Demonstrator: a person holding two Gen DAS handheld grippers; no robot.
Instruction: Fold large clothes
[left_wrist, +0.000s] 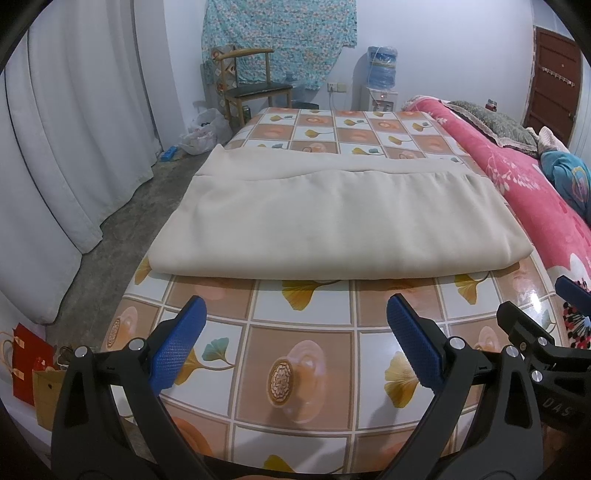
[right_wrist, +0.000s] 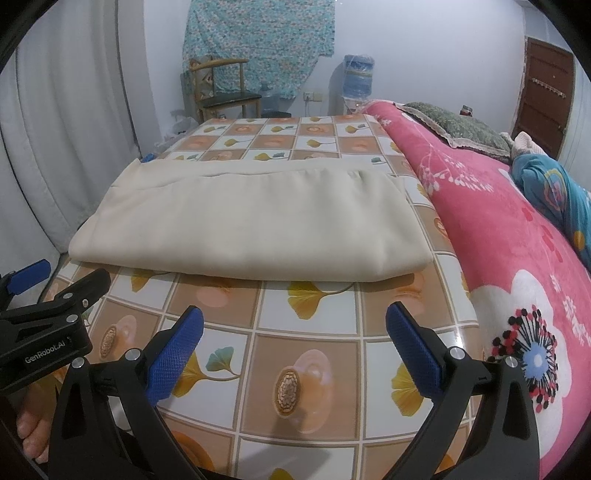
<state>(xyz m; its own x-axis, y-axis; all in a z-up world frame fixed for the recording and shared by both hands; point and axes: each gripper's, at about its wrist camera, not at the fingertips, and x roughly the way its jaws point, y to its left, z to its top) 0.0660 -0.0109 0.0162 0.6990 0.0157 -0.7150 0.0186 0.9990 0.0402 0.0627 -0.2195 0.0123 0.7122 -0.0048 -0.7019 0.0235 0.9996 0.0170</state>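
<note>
Left gripper (left_wrist: 295, 343) with jaws spread wide and empty, right gripper (right_wrist: 294, 343) likewise, both above patterned tablecloth (left_wrist: 301, 369), folded beige cloth (left_wrist: 332, 225) lying flat beyond them, pink blanket (right_wrist: 517, 258) alongside

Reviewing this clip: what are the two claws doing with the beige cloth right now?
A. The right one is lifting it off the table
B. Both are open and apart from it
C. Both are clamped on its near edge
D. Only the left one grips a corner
B: the left claw and right claw both stand open over the patterned tablecloth, short of the folded beige cloth, which lies flat.
</note>
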